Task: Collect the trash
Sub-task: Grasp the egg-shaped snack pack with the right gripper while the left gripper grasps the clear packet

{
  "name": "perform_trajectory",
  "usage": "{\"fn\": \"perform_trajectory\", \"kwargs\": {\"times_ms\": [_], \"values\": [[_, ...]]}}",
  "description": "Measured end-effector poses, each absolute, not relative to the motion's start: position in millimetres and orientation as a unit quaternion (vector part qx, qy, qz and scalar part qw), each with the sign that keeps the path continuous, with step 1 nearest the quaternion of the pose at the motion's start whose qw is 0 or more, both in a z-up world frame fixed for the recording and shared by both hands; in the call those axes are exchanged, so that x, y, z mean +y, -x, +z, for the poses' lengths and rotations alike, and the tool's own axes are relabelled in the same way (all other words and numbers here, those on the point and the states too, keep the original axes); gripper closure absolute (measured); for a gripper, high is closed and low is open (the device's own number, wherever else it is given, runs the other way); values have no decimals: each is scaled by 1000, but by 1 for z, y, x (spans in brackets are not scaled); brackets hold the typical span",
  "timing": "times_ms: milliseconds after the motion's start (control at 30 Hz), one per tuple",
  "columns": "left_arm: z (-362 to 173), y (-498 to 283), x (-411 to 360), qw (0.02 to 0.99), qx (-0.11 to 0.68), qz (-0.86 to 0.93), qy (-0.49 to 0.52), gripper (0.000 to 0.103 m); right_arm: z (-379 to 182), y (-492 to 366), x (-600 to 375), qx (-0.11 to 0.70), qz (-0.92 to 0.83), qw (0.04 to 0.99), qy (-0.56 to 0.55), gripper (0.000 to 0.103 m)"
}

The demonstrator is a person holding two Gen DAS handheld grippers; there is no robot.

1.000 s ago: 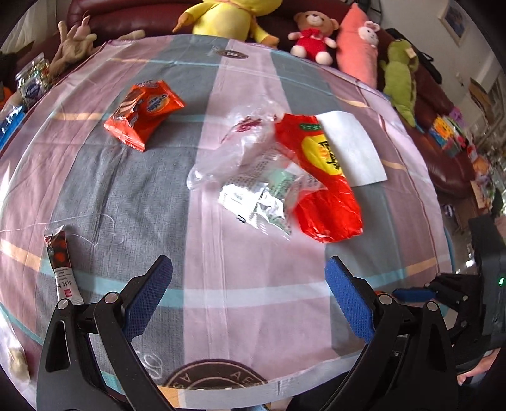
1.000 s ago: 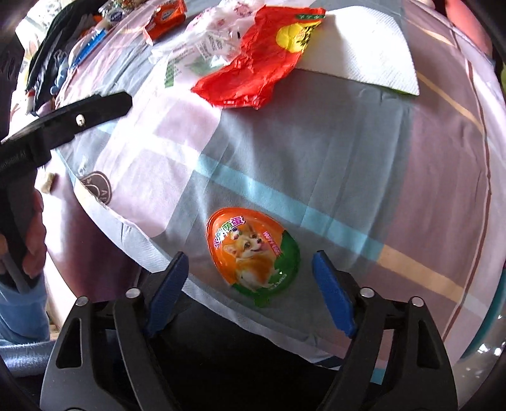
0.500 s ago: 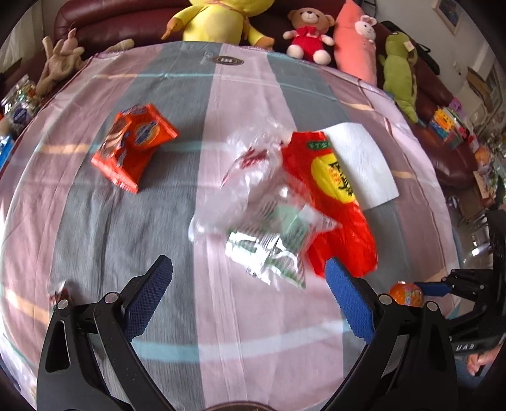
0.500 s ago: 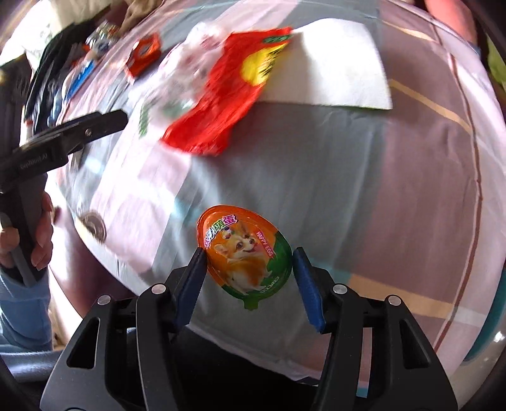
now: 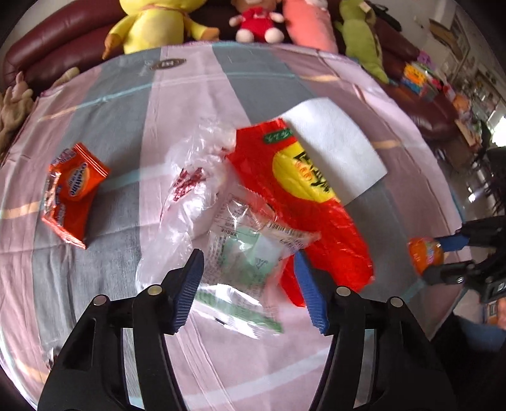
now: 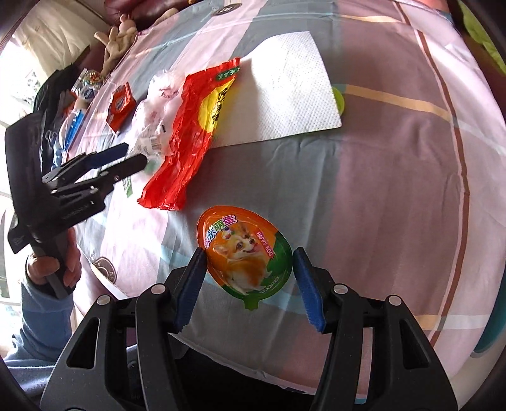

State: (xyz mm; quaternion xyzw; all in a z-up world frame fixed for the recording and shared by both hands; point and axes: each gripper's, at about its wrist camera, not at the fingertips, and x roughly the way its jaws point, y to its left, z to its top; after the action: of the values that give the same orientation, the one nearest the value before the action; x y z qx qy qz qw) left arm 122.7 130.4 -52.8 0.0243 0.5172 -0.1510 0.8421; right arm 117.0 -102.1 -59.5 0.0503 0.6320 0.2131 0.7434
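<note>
Right hand-held gripper (image 6: 248, 281): jaws part-way apart and clamped on the orange egg-shaped toy capsule (image 6: 245, 253); both blue pads press its sides, and the capsule is lifted clear of the striped cloth (image 6: 395, 196).
Left hand-held gripper (image 5: 249, 284): jaws closing, with the clear crinkled plastic wrapper (image 5: 240, 249) between the blue pads; firm pad contact cannot be confirmed because the frame is blurred there.
Left grip handle: held by a hand (image 6: 52, 268) with a blue sleeve, seen in the right wrist view.
Desk: covered by the pink, grey and blue striped cloth; all trash lies on it.
Red snack bag (image 5: 303, 202): flat, just beside the clear wrapper on its right, overlapping its edge; one corner lies over the white paper napkin (image 5: 335, 145).
White thin bag (image 5: 193, 186): crumpled, touching the clear wrapper on the far left side.
Orange biscuit packet (image 5: 72, 193): lies alone, well apart to the left of the pile.
Green disc (image 6: 338, 101): partly hidden under the napkin's far edge.
Background: plush toys (image 5: 158, 25) lined along a dark red sofa (image 5: 57, 47) behind the desk.
</note>
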Motion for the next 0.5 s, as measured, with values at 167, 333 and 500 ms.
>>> {"fn": "perform_trajectory", "kwargs": {"times_ms": [167,333,500], "values": [[-68,-130,137,836,526,-156,-11,29,-62,-121,-109,634,212,740,-70,49],[-64,-126,131,842,515,-158,6,39,-61,-124,-117,629,209,744,-83,49],[-56,-117,122,847,511,-145,21,40,-60,-123,-129,625,207,747,-96,49]]}}
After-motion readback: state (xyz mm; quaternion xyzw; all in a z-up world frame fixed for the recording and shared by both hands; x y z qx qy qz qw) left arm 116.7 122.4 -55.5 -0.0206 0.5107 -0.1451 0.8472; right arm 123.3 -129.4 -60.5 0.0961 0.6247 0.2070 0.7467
